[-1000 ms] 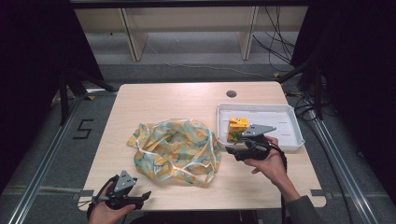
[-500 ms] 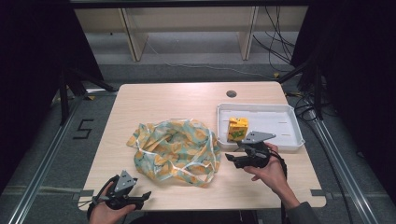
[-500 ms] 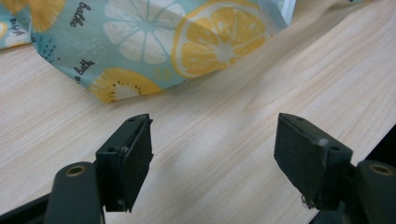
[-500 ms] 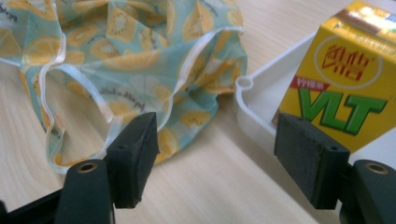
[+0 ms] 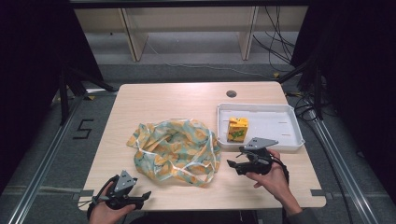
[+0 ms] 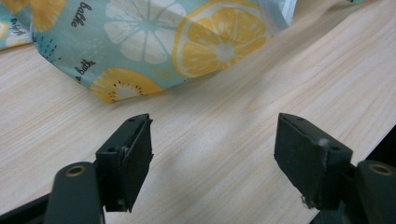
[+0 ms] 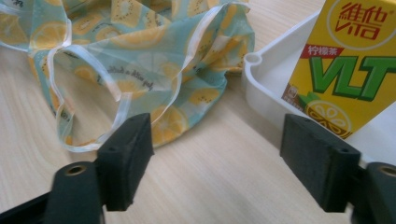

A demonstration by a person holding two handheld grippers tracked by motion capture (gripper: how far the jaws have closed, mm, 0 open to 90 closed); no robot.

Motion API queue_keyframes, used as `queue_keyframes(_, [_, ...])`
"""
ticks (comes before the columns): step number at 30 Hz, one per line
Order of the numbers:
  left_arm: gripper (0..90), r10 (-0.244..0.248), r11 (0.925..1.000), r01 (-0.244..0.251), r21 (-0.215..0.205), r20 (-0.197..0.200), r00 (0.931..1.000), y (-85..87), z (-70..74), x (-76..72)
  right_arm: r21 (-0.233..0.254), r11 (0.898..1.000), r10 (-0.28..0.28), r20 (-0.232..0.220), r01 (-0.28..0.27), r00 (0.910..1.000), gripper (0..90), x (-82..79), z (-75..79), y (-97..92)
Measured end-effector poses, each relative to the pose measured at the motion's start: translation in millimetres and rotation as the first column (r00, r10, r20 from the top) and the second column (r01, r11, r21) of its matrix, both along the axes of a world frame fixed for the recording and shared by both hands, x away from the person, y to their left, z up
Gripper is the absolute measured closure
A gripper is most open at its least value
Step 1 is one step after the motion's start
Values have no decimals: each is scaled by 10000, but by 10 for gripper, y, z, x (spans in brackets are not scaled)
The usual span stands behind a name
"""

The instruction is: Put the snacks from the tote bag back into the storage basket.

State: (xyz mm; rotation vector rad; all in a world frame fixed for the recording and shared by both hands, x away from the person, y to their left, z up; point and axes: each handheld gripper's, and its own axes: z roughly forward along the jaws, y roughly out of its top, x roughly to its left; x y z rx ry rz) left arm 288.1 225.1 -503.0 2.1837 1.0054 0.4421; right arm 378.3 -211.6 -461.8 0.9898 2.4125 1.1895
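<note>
Carton [image 5: 237,129] stands upright in the left end of the white tray [image 5: 280,140], just beyond our right hand-held gripper [image 5: 239,160] and a little to that gripper's right. Bag [image 5: 173,150] lies crumpled mid-worktop [image 5: 187,98], to the gripper's left, its handle loops [image 7: 88,93] nearest the jaws. Our right hand-held gripper is far nearer both than the left [image 5: 142,198], which waits by the near edge. Right jaws have just been opening — nothing sits between them; left jaws gape empty too.
</note>
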Motion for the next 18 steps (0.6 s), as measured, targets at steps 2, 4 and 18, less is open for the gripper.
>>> queue_keyframes(2, [274,86,9999,-87,-97,-94,9999,-6,-6,-4,20,9999,-124,-128,124,9998,247,-31,-7,-7])
queue_keyframes(4, [274,153,9998,-153,-105,-36,9999,-10,-13,-1,-11,9999,-127,59,127,9999,223,-44,-24,-15])
queue_keyframes(18, [274,-62,9999,62,99,2,10000,0,1,-2,-72,9999,-154,-284,152,9995,201,-204,-111,-50])
